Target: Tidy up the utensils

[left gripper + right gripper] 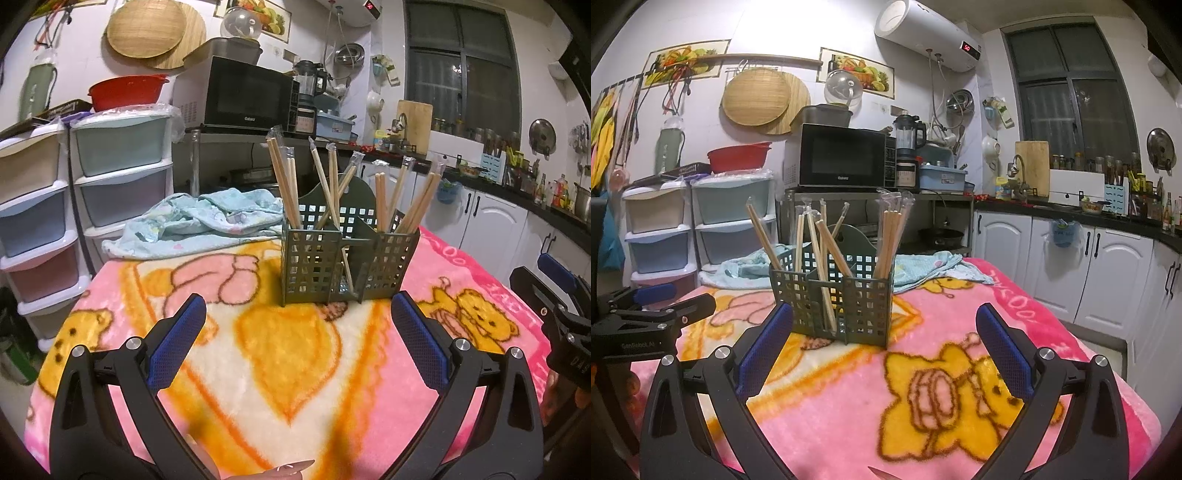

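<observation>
A dark green lattice utensil holder [349,264] stands on a pink cartoon blanket [258,350]; it also shows in the right wrist view [833,299]. Several pairs of wrapped wooden chopsticks [286,184] stand in its compartments, seen too in the right wrist view [892,240]. My left gripper [297,317] is open and empty, just in front of the holder. My right gripper [882,328] is open and empty, in front of the holder and a little to its right. The right gripper shows at the left view's right edge [554,295], and the left gripper at the right view's left edge [665,302].
A crumpled light blue cloth [199,218] lies behind the holder on the table. Plastic drawer units [122,166] stand at the left. A microwave [247,96] sits on a metal rack behind. White cabinets [1108,273] and a counter run along the right.
</observation>
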Motion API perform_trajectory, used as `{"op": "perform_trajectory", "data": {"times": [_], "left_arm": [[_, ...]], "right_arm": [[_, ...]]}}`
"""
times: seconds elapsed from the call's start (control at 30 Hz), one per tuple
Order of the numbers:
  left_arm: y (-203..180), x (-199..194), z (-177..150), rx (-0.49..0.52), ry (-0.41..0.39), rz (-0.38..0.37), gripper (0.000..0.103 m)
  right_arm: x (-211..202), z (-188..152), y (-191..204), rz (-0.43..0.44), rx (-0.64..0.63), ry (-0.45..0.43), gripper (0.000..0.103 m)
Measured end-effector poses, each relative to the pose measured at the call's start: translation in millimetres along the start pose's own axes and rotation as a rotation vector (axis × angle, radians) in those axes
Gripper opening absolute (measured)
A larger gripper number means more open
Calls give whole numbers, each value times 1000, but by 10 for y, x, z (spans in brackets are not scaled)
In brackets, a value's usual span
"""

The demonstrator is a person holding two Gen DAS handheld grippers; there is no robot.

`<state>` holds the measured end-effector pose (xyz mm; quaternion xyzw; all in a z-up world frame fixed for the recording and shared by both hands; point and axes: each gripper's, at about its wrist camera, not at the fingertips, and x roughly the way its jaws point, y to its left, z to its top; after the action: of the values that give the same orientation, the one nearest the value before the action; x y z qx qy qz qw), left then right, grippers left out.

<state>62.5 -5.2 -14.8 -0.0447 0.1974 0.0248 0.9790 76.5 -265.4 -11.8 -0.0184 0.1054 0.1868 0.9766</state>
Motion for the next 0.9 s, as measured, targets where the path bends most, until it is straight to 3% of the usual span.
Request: {"op": "perform_trajectory", "data": {"times": [0.9], "left_arm": [[-16,4,-20,1,1,11,92]], "right_arm": [[0,-2,15,-2,-2,0,97]]}}
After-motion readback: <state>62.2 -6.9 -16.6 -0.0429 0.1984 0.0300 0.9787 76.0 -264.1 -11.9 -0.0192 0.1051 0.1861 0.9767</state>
